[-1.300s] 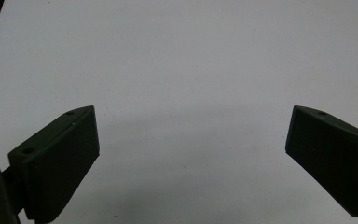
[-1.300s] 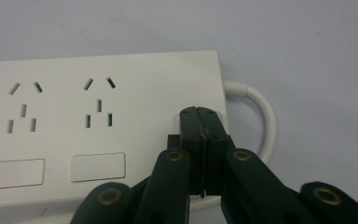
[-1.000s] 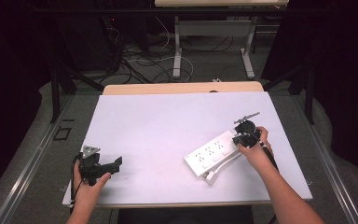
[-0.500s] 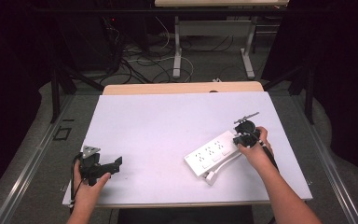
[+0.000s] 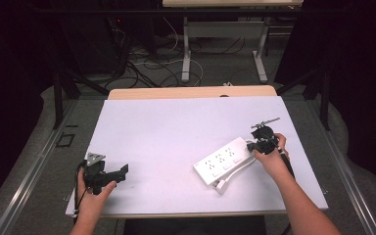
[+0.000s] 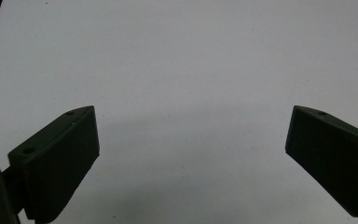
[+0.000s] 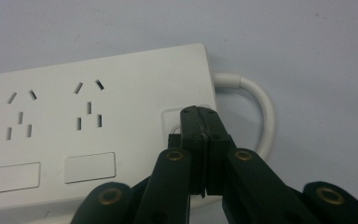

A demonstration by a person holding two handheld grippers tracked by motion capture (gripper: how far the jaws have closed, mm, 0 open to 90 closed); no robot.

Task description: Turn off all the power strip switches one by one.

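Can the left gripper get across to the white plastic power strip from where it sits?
Probably yes: bare white tabletop lies between the open left gripper and the power strip, nothing blocking.

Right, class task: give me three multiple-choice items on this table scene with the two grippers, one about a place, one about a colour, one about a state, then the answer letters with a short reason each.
1. Where on the table does the power strip lie?
A. near the person's right hand
B. near the person's left hand
C. at the far edge

2. What colour is the power strip?
A. black
B. white
C. red

3. How do the left gripper jaws stand?
A. shut on the cable
B. shut on nothing
C. wide apart with nothing between

Answers:
1. A, as the high view shows it beside the right gripper, on the right of the table.
2. B, as its body and cable are white in the right gripper view.
3. C, as the left gripper view shows bare table between its two jaws.
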